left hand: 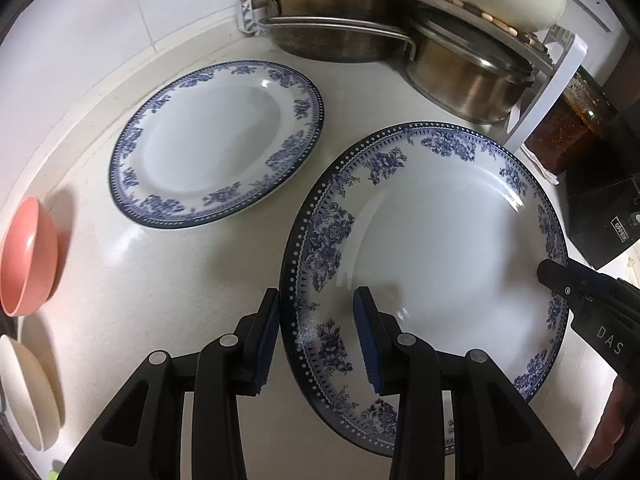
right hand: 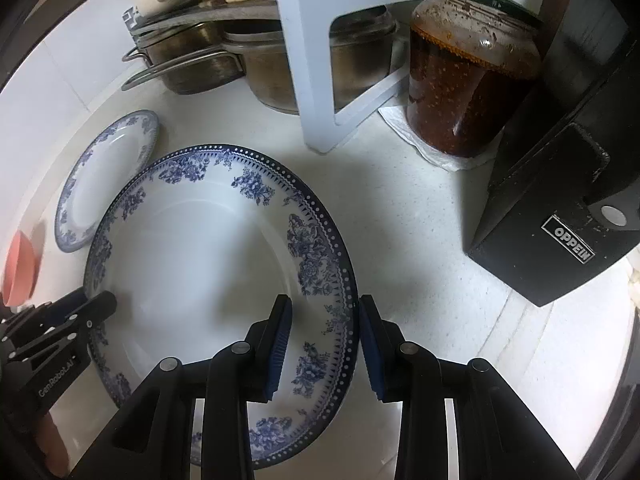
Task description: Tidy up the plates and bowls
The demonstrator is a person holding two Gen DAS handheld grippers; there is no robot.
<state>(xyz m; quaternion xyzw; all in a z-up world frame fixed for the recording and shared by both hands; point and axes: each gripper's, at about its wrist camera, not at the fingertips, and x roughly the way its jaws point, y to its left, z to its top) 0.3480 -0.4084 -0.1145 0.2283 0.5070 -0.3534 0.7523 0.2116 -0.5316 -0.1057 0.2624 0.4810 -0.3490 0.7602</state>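
Blue-flowered china fills the left wrist view: the big plate [left hand: 432, 272] lies near on the white desk [left hand: 180, 280], and the left claw [left hand: 318, 340] straddles its left rim, one finger outside and one over the well. Gaps show between pads and china, so I judge the claw partly closed around the rim and not yet pinching it. A smaller plate [left hand: 216, 144] lies flat farther back, apart from the big one, probably the stacking spot. A pink bowl [left hand: 28, 256] and a cream bowl [left hand: 28, 396] wait at the left edge. Steel pots [left hand: 400, 48] sit under a white rack [left hand: 548, 92] behind.

From the right wrist view, the right claw [right hand: 324, 348] brackets the opposite rim of the same big plate [right hand: 208, 264] the same way, pads near but seemingly not pressing. Taking both sides suits so wide a plate, which one claw might tip. The left claw [right hand: 80, 312] shows at the far rim. A dark jar [right hand: 468, 76] and a black box [right hand: 560, 208] stand well apart on the right.
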